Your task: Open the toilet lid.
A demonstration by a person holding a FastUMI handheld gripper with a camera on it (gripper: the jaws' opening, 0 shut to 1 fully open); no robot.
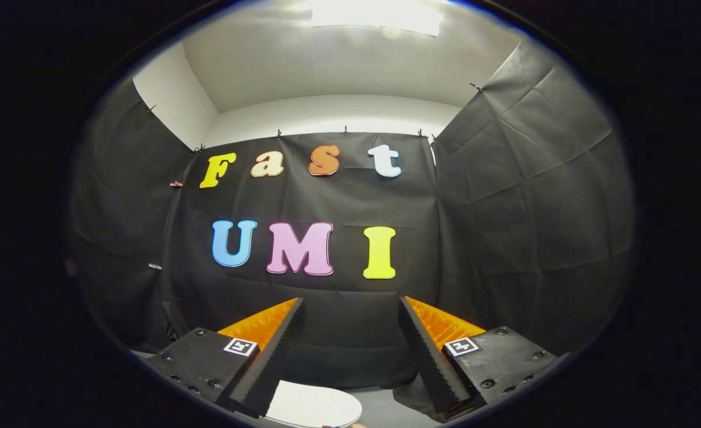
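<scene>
Booth wall (350, 196) of black cloth spans 9 to 3 o'clock, ceiling light (377, 15) at 12; camera pitched level, likely a start pose. Toilet lid (314, 407), a white rounded slab, lies flat at 6 o'clock, low between the fingers nearer the left one, so judged still closed. Hand-held gripper (350, 321) spread wide, nothing between the fingers, presumably ready to dip under the lid's edge

White toilet lid (314, 407) mostly cut off below
</scene>
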